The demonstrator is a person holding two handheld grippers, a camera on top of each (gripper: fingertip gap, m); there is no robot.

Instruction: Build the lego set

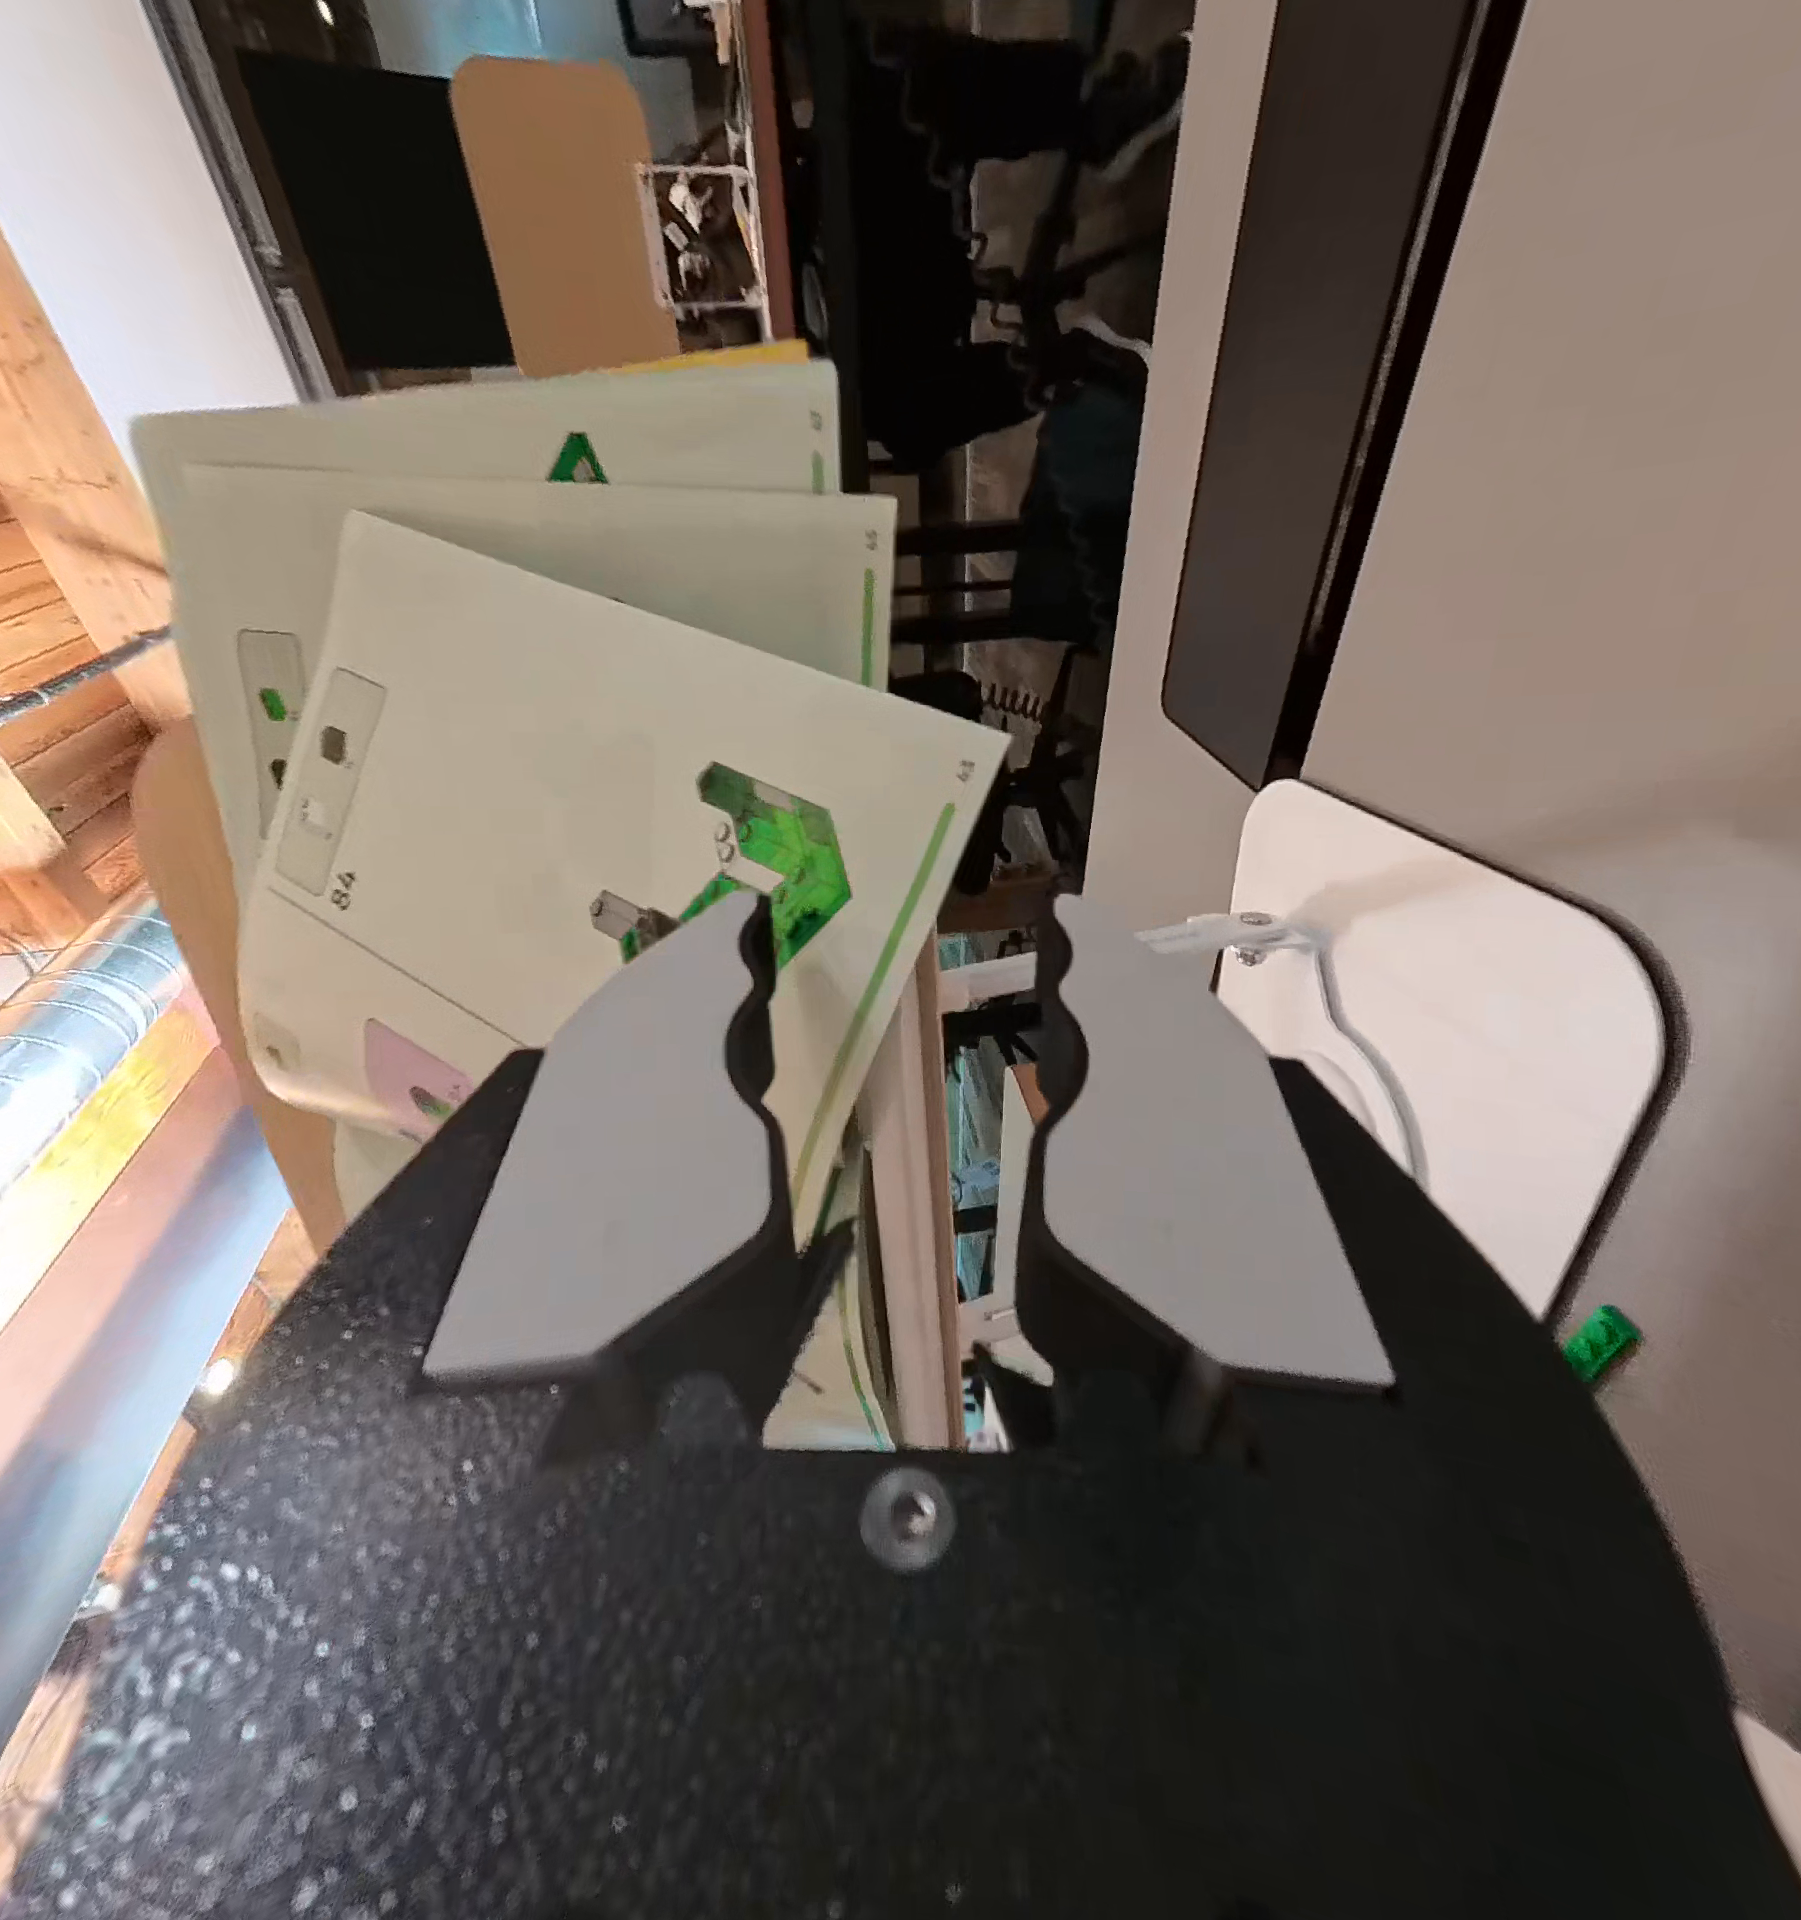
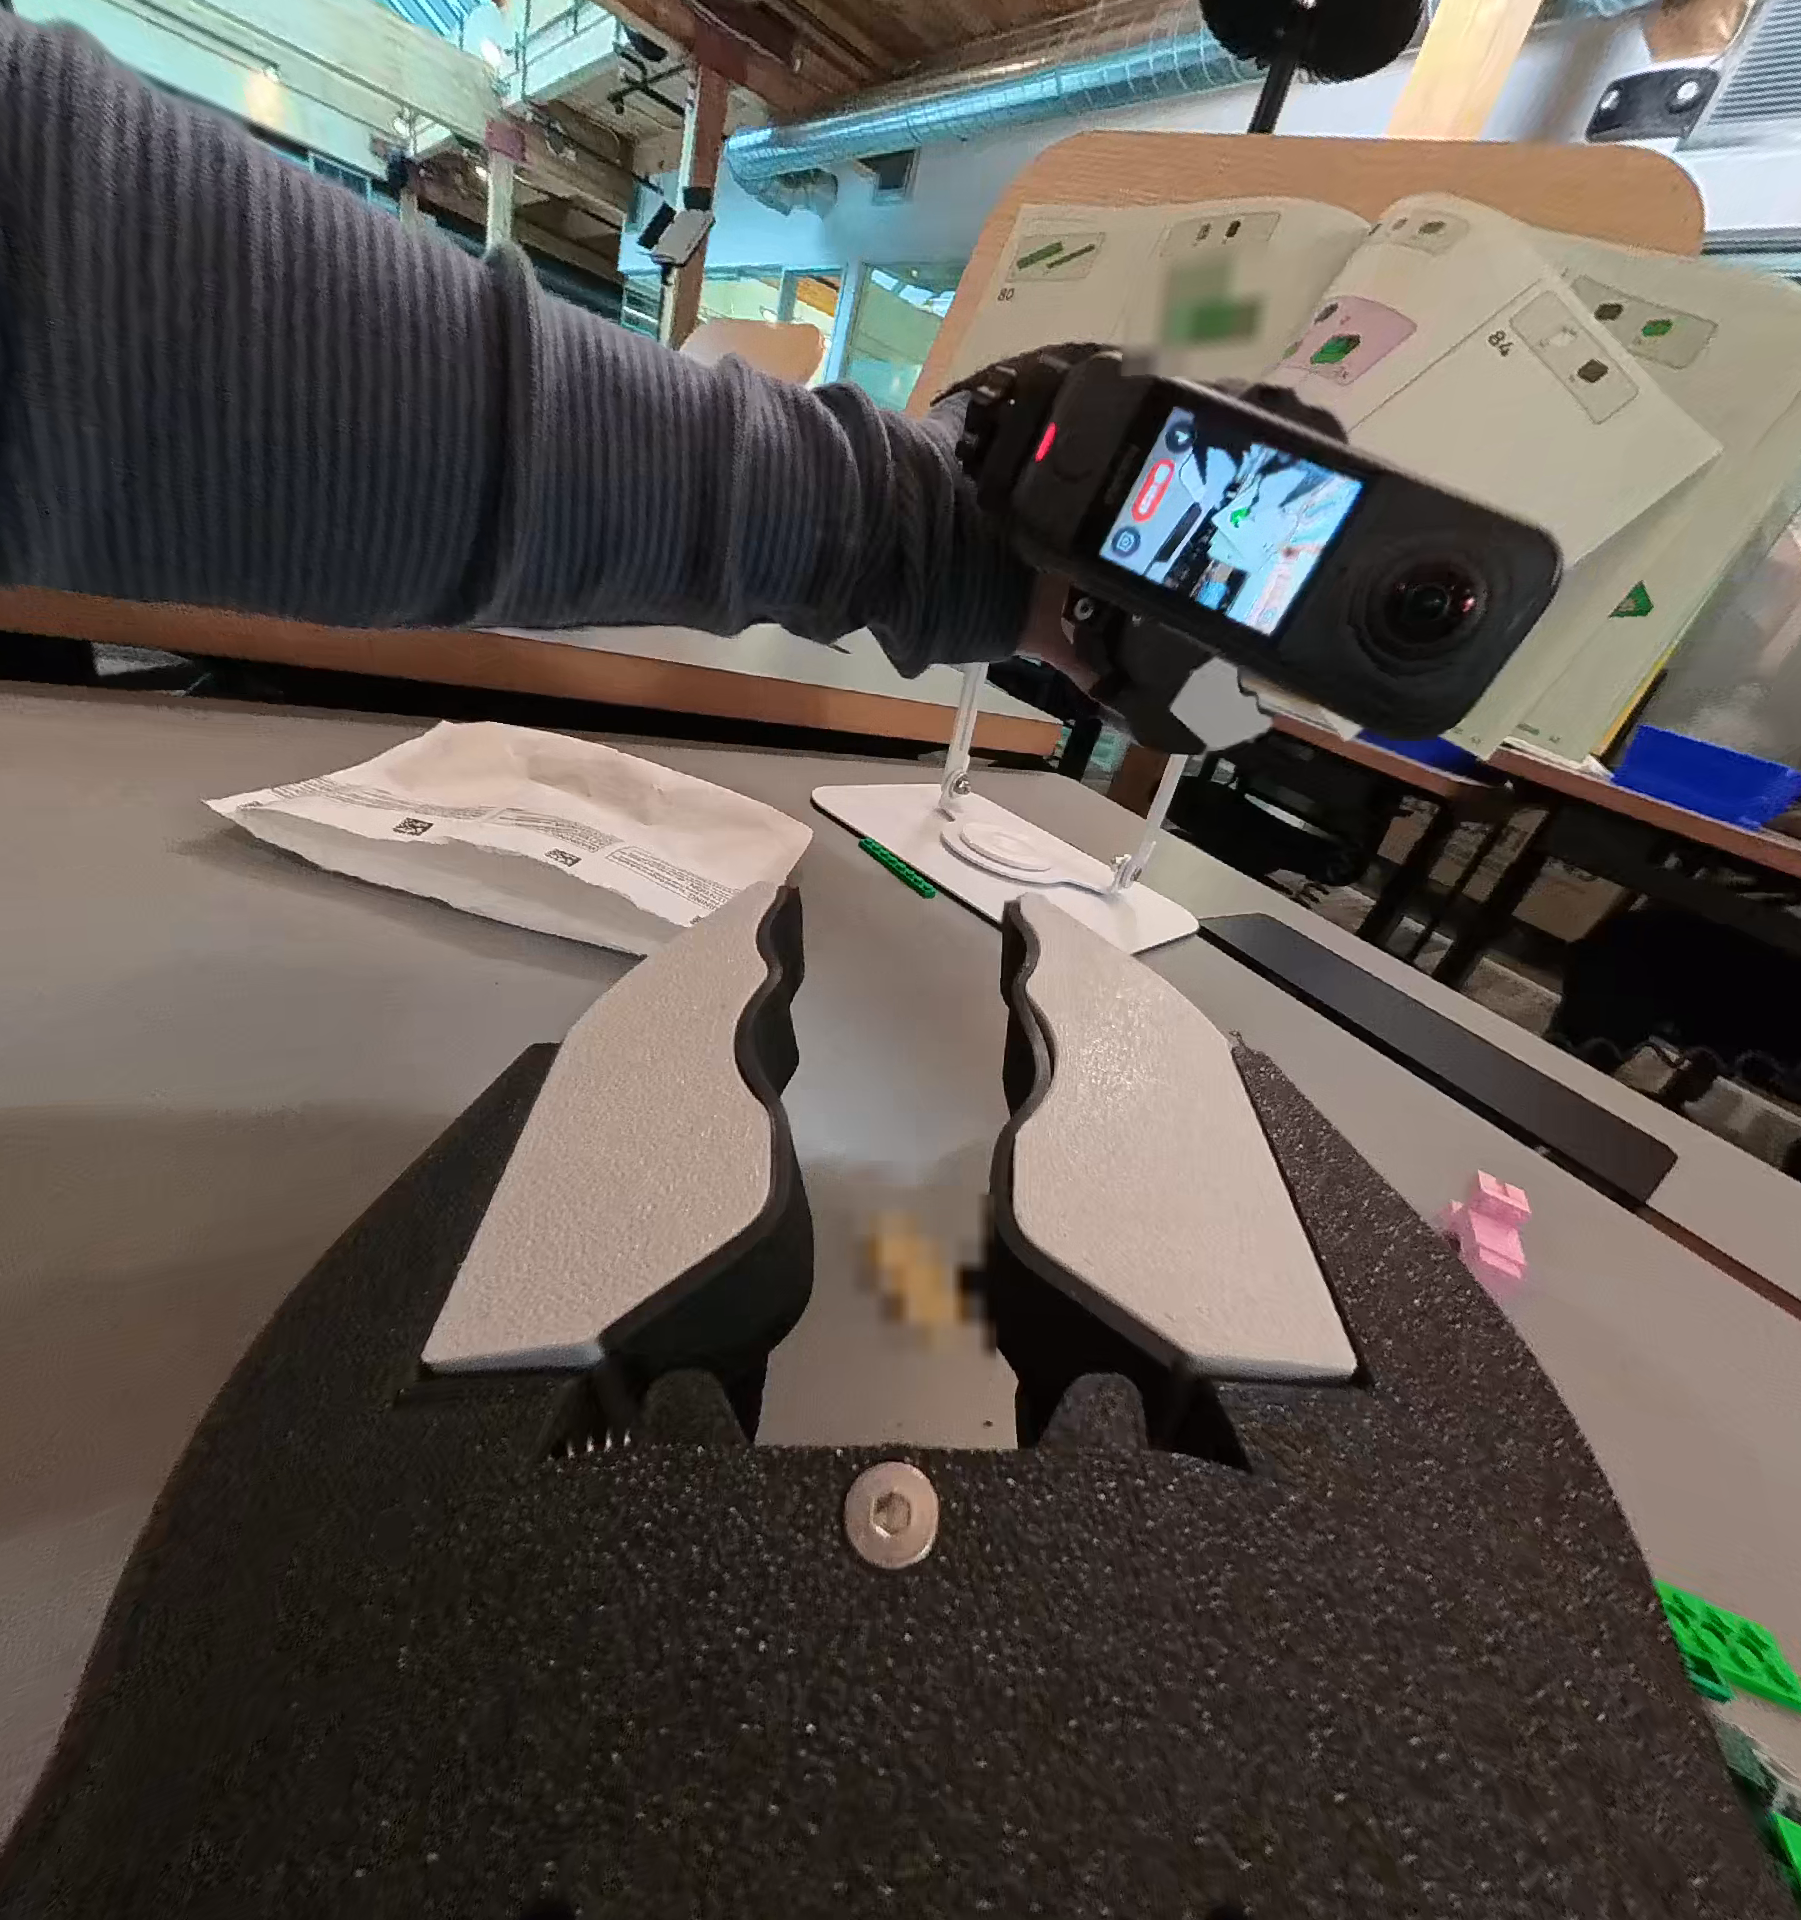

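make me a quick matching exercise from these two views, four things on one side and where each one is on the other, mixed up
Things:
1. instruction booklet
2. white paper bag
3. pink lego piece
4. long green lego piece

Places:
A. flat on the table, left of the stand's base
B. propped up on the stand
C. against the left edge of the stand's white base
D. on the table, right of the right gripper

Pairs: 1-B, 2-A, 3-D, 4-C

Booklet (image 2: 1478,343) on stand (image 2: 1010,862), bag (image 2: 522,821) left, long brick (image 2: 896,868) between

Grey table (image 2: 252,1039): white packet (image 2: 522,821), stand base (image 2: 989,847).
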